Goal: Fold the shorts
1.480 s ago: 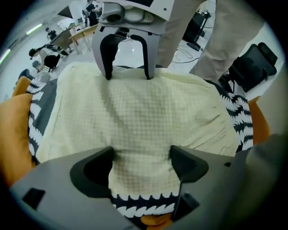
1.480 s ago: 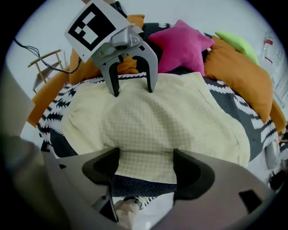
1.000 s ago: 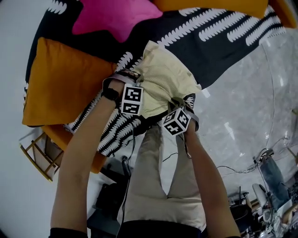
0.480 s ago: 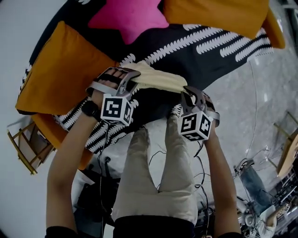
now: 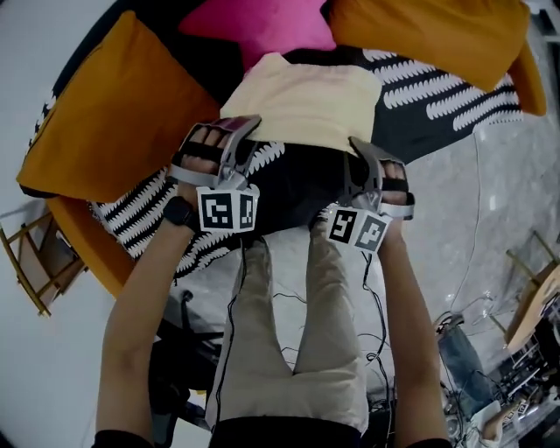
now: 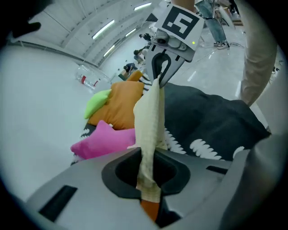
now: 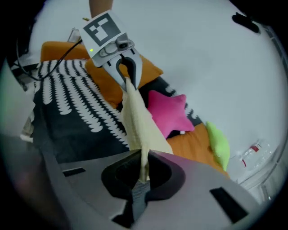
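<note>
- The pale cream, finely woven fabric shorts [image 5: 302,101] sit in the upper middle of the head view. They spread as a rough rectangle over a black blanket with white leaf-shaped print [image 5: 437,96].
- The near edge of the shorts runs left to right across the frame, pulled into a fairly straight line between the two tools. The rest of the cloth extends away from them towards the top of the frame.
- The left gripper [image 5: 245,131] is clenched on the left end of that edge; in its own view the cloth is pinched between the grey pads.
- The right gripper [image 5: 357,149] is likewise clamped on the right end, with a thin fold of fabric caught between its pads.
- Both hands are about equally near, one at each corner, so the next fold probably calls for both moving together, carrying the held edge over towards the far edge.
- The cloth looks thin and limp, drooping away from the held line.
- Around it lie plump, matte orange cushions [image 5: 114,114] and a bright pink star-shaped cushion [image 5: 280,22], all soft.
</note>
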`<state>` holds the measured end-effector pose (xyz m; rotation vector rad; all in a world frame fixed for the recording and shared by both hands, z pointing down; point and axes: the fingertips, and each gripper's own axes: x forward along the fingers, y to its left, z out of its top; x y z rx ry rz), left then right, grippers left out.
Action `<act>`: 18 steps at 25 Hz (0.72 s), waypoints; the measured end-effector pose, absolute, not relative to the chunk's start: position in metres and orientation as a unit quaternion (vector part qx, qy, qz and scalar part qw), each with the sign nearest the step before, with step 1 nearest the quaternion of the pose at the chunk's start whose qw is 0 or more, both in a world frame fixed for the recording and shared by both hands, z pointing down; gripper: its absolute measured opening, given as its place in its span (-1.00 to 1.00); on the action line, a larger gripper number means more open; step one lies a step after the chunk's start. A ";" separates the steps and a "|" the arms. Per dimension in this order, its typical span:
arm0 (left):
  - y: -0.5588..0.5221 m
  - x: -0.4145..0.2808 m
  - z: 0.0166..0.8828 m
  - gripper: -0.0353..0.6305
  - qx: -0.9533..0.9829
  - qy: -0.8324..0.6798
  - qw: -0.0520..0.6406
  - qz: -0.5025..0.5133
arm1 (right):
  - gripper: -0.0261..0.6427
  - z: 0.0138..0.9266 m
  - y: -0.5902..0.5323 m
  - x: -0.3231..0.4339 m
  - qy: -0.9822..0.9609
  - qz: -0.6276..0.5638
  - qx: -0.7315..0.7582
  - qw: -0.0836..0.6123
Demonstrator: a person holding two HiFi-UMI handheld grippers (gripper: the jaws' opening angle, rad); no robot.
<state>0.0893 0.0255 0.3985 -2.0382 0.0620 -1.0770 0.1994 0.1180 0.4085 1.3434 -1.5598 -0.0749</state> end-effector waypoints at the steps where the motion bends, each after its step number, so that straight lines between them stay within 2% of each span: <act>1: 0.039 0.073 0.422 -0.75 -0.803 0.023 0.398 -0.442 | -0.85 0.437 0.132 0.183 -0.664 -0.023 0.528 0.529; 5: 0.098 0.010 0.500 -0.75 -0.795 0.001 0.331 -0.509 | -0.85 0.512 0.189 0.120 -0.711 0.028 0.411 0.570; 10: 0.147 -0.033 0.539 -0.71 -0.818 -0.025 0.230 -0.527 | -0.85 0.538 0.226 0.085 -0.727 0.120 0.391 0.551; 11: 0.165 -0.042 0.550 -0.53 -0.817 -0.059 0.200 -0.538 | -0.85 0.546 0.236 0.080 -0.732 0.149 0.387 0.540; 12: 0.182 -0.053 0.559 -0.24 -0.813 -0.094 0.170 -0.549 | -0.82 0.552 0.247 0.075 -0.738 0.185 0.382 0.525; 13: 0.193 -0.062 0.564 -0.02 -0.809 -0.121 0.143 -0.557 | -0.67 0.557 0.256 0.070 -0.743 0.227 0.373 0.507; 14: 0.199 -0.069 0.563 0.06 -0.809 -0.135 0.119 -0.559 | -0.36 0.558 0.264 0.065 -0.748 0.267 0.360 0.490; 15: 0.201 -0.075 0.558 0.13 -0.812 -0.140 0.097 -0.558 | -0.18 0.556 0.268 0.060 -0.752 0.300 0.346 0.474; 18: 0.192 -0.096 0.537 0.19 -0.822 -0.124 0.025 -0.556 | -0.05 0.537 0.269 0.050 -0.763 0.347 0.316 0.444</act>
